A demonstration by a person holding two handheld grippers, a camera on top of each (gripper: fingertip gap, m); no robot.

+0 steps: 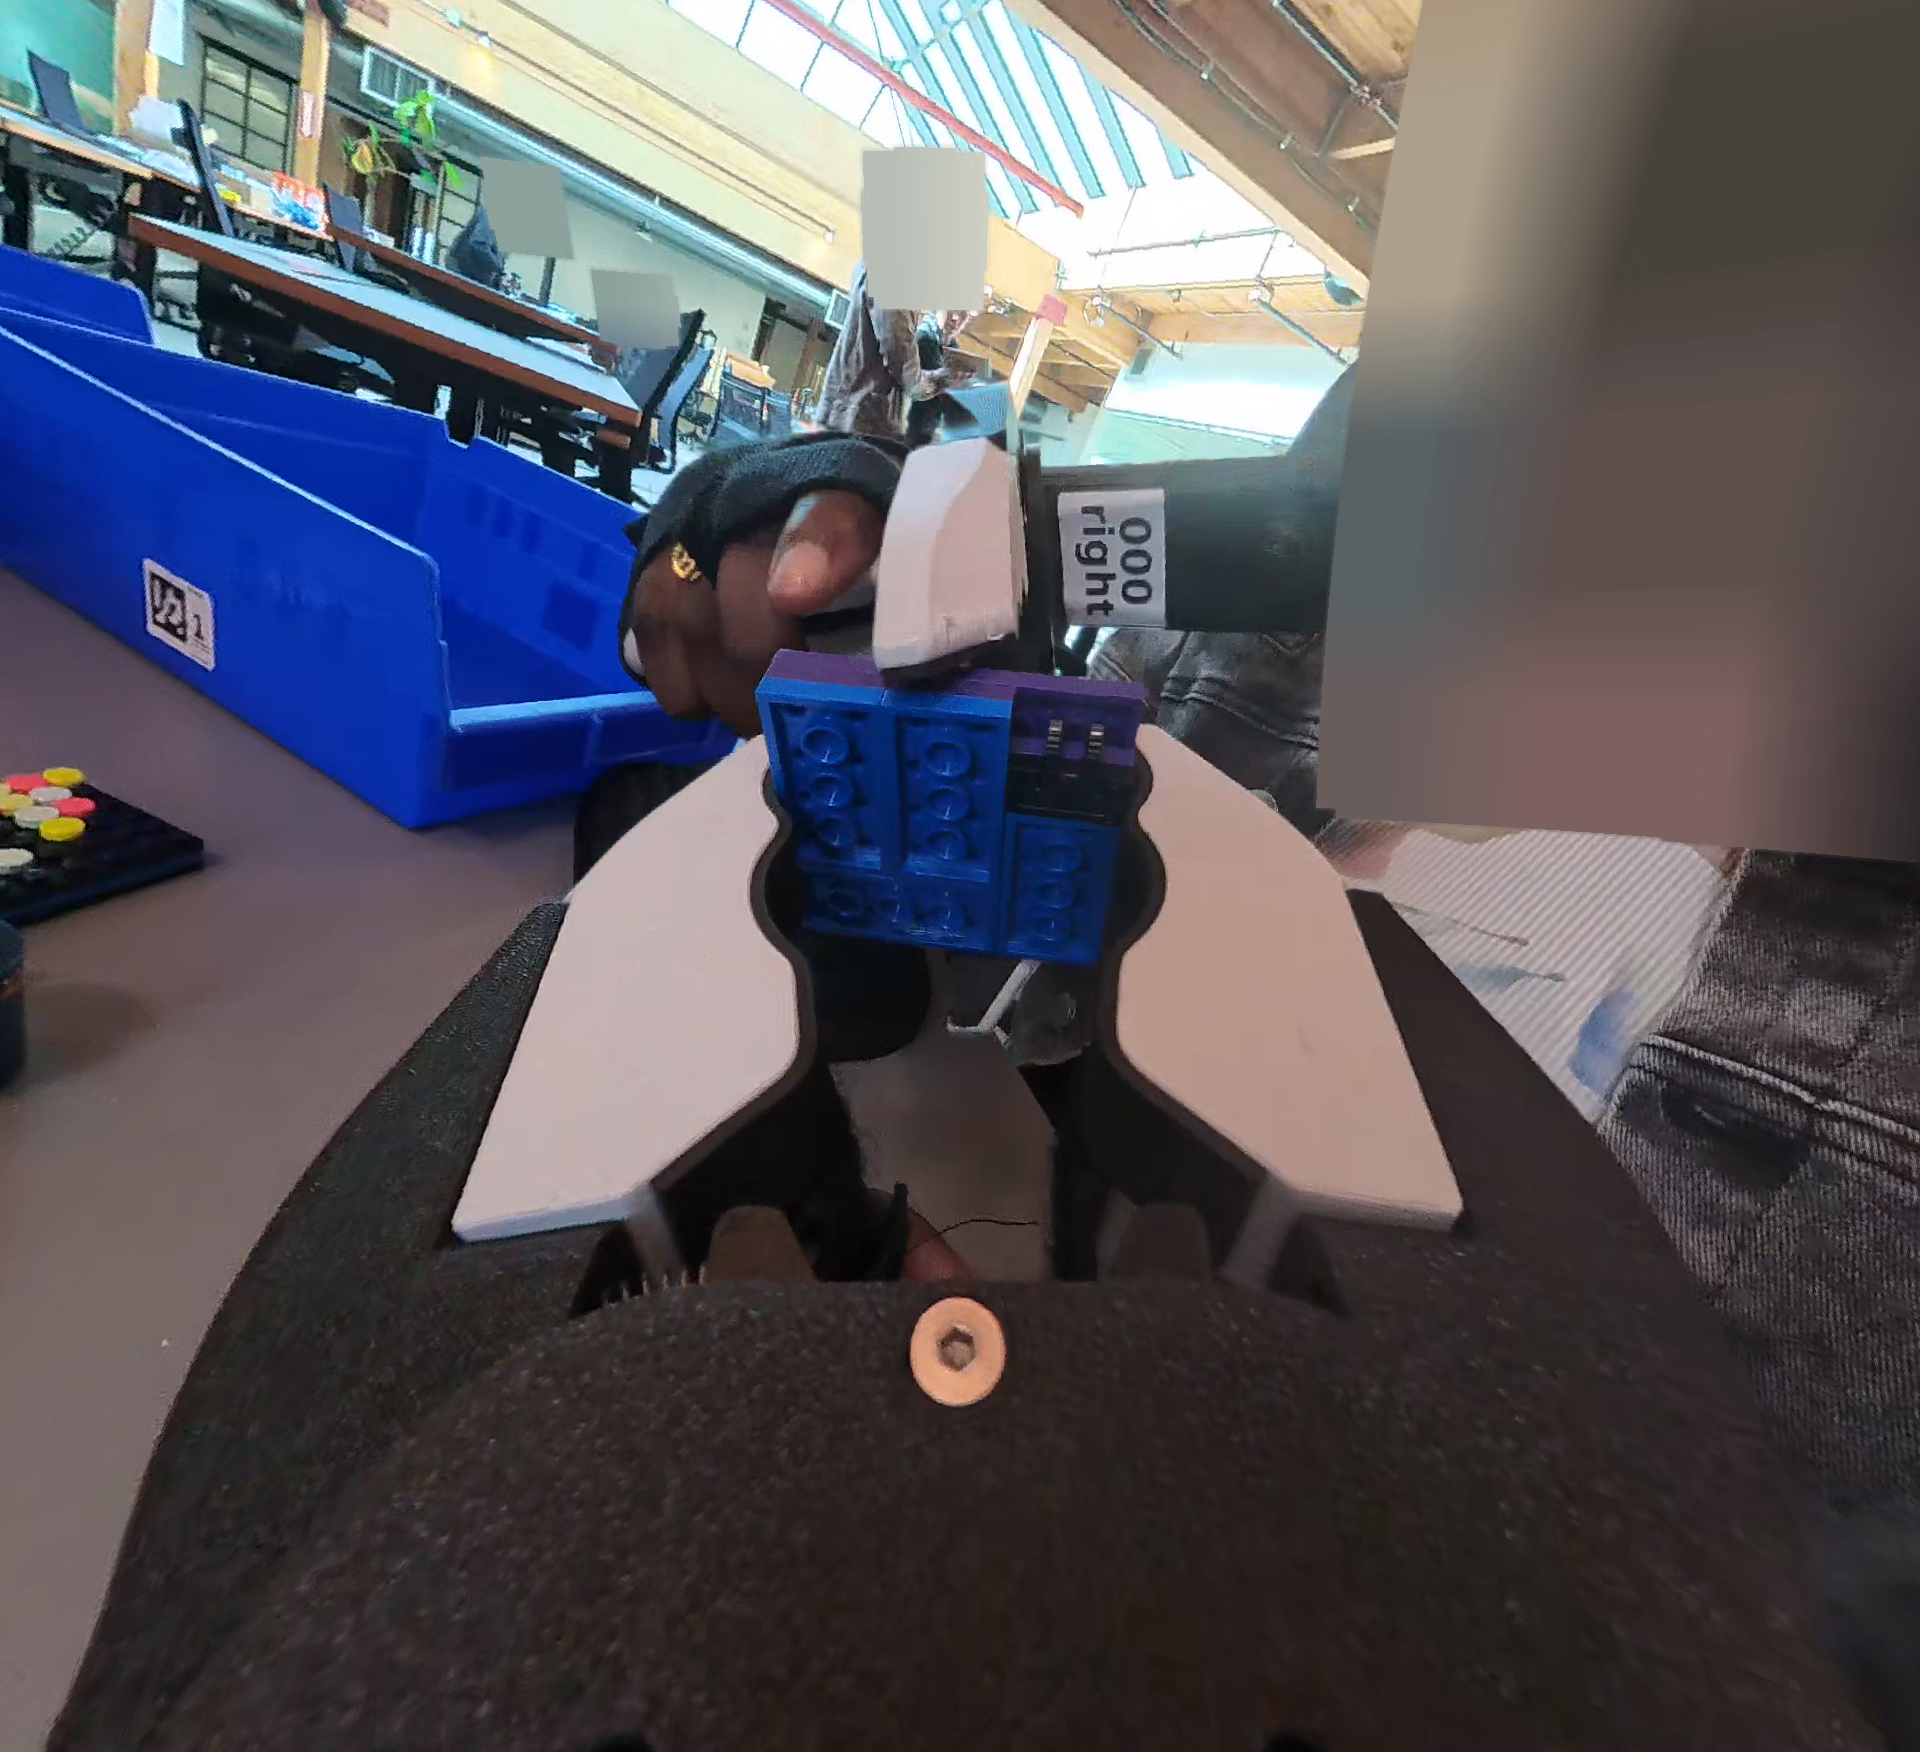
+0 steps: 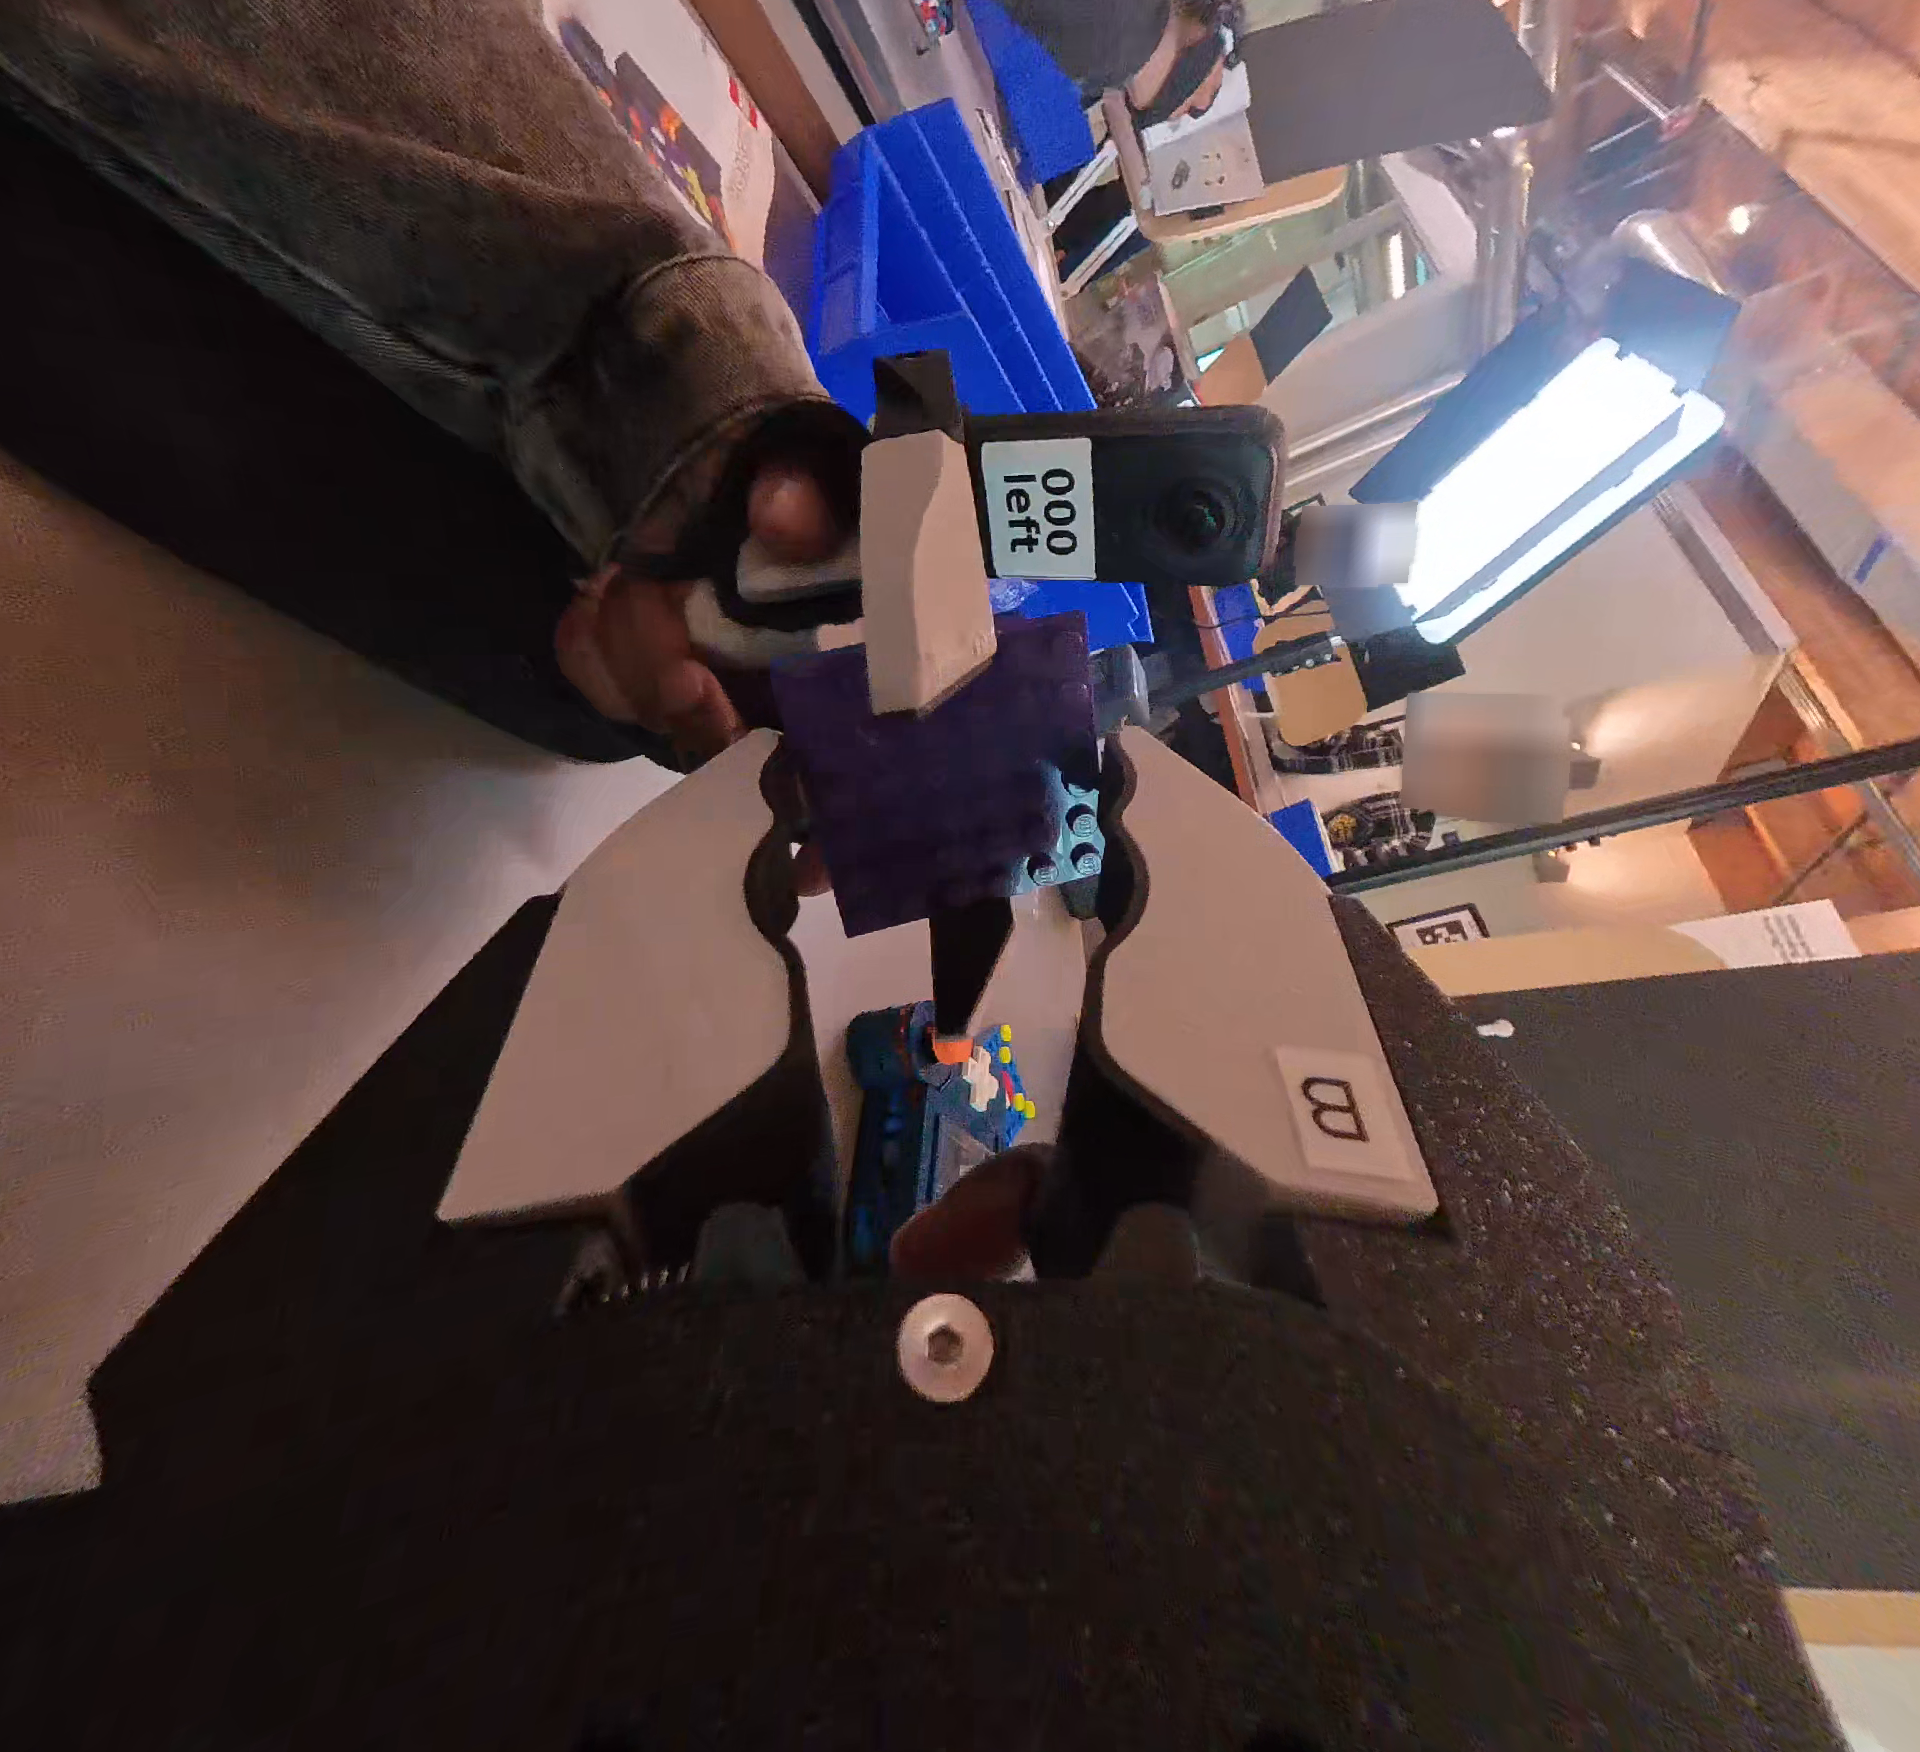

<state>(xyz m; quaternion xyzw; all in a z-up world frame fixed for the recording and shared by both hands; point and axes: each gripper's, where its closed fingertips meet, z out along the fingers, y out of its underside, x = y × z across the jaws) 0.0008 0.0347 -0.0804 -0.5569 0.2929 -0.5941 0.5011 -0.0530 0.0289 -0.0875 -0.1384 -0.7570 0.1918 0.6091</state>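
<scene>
A brick assembly (image 1: 940, 819) of blue plates and a black piece on a purple plate is held in the air between both grippers. My left gripper (image 1: 954, 772) is shut on its two sides, and the blue face looks at the camera. My right gripper (image 2: 948, 793) is shut on the same assembly (image 2: 935, 767), seen here from its purple face, with blue studs at the right edge. In the left wrist view a white finger of the right gripper (image 1: 951, 559) covers the assembly's top edge. In the right wrist view a white finger of the left gripper (image 2: 920, 580) overlaps its top.
A long blue bin (image 1: 312, 539) lies on the grey table (image 1: 260, 996) at the left. A dark baseplate with round coloured studs (image 1: 73, 835) sits at the left edge. A small blue brick build (image 2: 935, 1110) lies below the right gripper. People stand in the background.
</scene>
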